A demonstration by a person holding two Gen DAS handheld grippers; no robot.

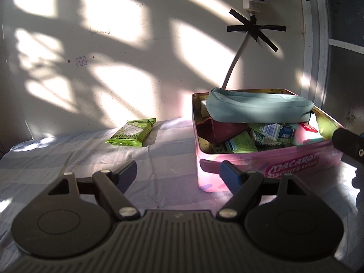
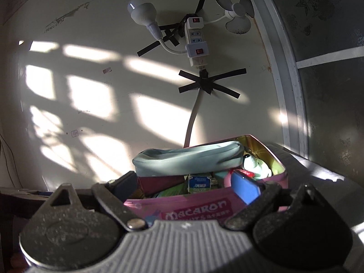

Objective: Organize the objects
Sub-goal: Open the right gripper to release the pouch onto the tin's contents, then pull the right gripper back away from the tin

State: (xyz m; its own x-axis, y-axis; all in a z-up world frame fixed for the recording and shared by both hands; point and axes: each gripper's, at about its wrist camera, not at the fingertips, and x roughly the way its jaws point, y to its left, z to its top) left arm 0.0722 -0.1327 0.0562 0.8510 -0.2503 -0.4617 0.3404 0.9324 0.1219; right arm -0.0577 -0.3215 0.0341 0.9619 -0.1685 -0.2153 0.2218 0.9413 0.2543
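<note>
Seen from the left wrist, the left gripper (image 1: 178, 170) hangs low over a bed covered in a pale checked sheet (image 1: 68, 150), its jaws standing wide with nothing between them; one blue pad (image 1: 231, 175) overlaps the near pink wall of the tin. That pink rectangular biscuit tin printed "Macaron" (image 1: 268, 166) sits on the sheet to the right, open-topped and crowded: a long pale blue fabric pouch (image 1: 259, 108) lies across the top, resting on a dark red pouch (image 1: 220, 129), small green and blue cartons (image 1: 270, 133) and a pink soft item (image 1: 306, 134). A flat green snack packet (image 1: 132, 132) lies alone on the sheet, well apart to the left of the tin and near the wall. A dark finger of the right gripper (image 1: 348, 145) pokes in at the right edge. From the right wrist, the right gripper (image 2: 186, 186) has its jaws wide apart, holding nothing, with the tin (image 2: 204, 207) directly ahead between its fingers (whether either pad touches it cannot be told). The blue pouch (image 2: 186, 159) tops the pile. Above, a white power strip (image 2: 195, 43) is taped to the cream wall (image 2: 91, 68) with black strips.
</note>
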